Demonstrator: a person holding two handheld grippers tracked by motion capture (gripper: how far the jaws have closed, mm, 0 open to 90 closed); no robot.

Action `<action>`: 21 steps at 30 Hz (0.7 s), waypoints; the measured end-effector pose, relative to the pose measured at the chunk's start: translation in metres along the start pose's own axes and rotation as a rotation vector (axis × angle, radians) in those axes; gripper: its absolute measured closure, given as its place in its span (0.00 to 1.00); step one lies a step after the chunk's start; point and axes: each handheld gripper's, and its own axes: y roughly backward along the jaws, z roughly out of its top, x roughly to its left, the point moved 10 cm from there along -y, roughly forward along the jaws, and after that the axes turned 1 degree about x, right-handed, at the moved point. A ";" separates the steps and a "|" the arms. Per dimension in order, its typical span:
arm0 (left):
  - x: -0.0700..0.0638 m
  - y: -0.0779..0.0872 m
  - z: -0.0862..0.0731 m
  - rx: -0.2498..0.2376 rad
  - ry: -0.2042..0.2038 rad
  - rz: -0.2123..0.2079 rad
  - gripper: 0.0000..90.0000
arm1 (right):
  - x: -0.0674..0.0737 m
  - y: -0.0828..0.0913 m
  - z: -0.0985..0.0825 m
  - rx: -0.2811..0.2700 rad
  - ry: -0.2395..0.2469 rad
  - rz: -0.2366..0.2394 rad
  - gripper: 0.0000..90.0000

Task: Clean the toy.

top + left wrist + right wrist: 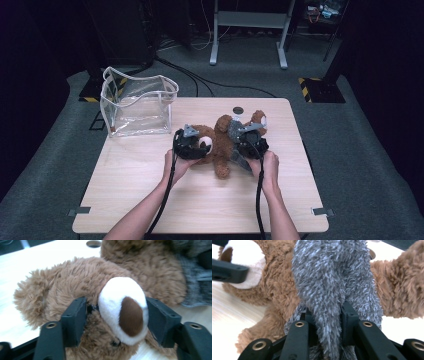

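Lying on the light wooden table [150,170], a brown teddy bear [220,145] wearing a grey fuzzy garment [332,277] sits between both hands, near the table's middle. The left tongs [117,322] straddle the bear's white muzzle [122,310]; whether their pads press on it I cannot tell. The right tongs [328,322] are clenched on a fold of the grey garment. A clear plastic bag [137,105] stands at the table's far left corner.

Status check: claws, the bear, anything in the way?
Left claw open round bear's muzzle. Right claw shut on grey cloth. Nothing in the way.
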 end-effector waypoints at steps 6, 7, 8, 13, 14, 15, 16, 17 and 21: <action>0.008 0.013 -0.026 0.008 0.030 -0.006 0.32 | -0.003 -0.001 -0.004 0.007 -0.019 0.010 0.81; 0.012 0.013 -0.034 0.022 0.031 0.004 0.32 | -0.003 -0.001 -0.004 0.006 -0.023 0.011 0.82; 0.015 0.011 -0.041 0.035 0.036 0.006 0.31 | -0.003 0.000 -0.005 0.004 -0.022 0.013 0.82; 0.025 0.003 -0.071 0.105 0.030 0.015 0.30 | -0.001 0.001 -0.005 0.004 -0.020 0.006 0.83; 0.026 0.002 -0.073 0.110 0.030 0.015 0.30 | 0.000 0.001 -0.005 0.001 -0.018 0.007 0.83; 0.027 0.000 -0.075 0.111 0.027 0.019 0.30 | 0.001 0.002 -0.005 0.001 -0.015 0.007 0.83; 0.027 -0.001 -0.077 0.111 0.028 0.016 0.30 | 0.001 0.003 -0.005 -0.003 -0.009 0.003 0.83; 0.027 -0.003 -0.078 0.112 0.024 0.007 0.31 | 0.003 0.005 -0.005 -0.003 -0.017 0.003 0.83; 0.027 -0.009 -0.081 0.116 0.011 0.011 0.35 | 0.008 0.010 -0.002 -0.017 0.009 -0.002 0.83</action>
